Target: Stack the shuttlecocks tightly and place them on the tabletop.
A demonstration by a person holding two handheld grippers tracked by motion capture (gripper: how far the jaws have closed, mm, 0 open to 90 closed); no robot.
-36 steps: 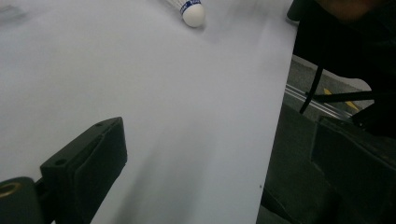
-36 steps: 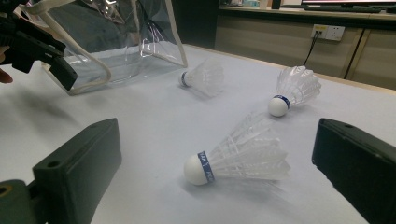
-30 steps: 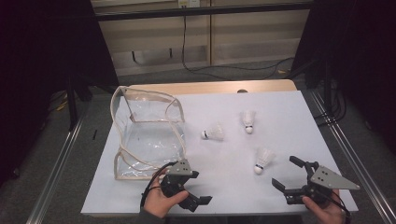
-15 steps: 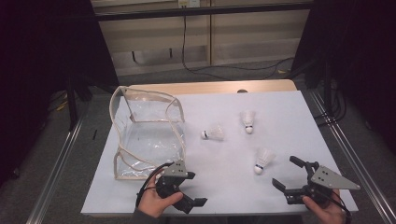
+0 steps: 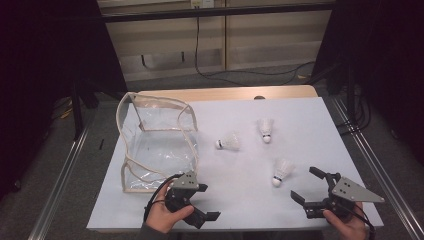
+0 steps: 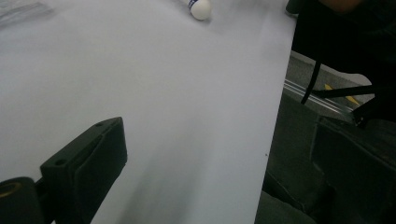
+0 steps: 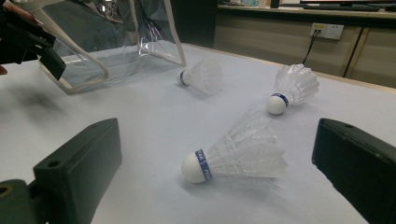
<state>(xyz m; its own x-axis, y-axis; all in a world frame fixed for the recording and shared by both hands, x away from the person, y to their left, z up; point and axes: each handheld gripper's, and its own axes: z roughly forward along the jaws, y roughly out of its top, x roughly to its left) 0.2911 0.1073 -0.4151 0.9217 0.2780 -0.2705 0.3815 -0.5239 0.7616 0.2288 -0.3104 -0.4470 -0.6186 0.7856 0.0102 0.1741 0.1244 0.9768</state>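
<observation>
Lying on its side on the white table (image 5: 310,130), the nearest shuttlecock (image 5: 281,171) sits just in front of the right gripper (image 5: 314,187). That gripper's jaws are wide apart and hold nothing. In the right gripper view the shuttlecock (image 7: 236,156) lies between the two jaws, with its round cork toward the left jaw and its feathers toward the right jaw. Nothing stands between them. The left gripper (image 5: 202,210) is near the front edge of the table, well apart from the shuttlecock; I cannot tell if it is open. Farther back lie a second shuttlecock (image 5: 228,143) and a third shuttlecock (image 5: 265,129). A clear plastic bag (image 5: 155,145) stands at the left.
</observation>
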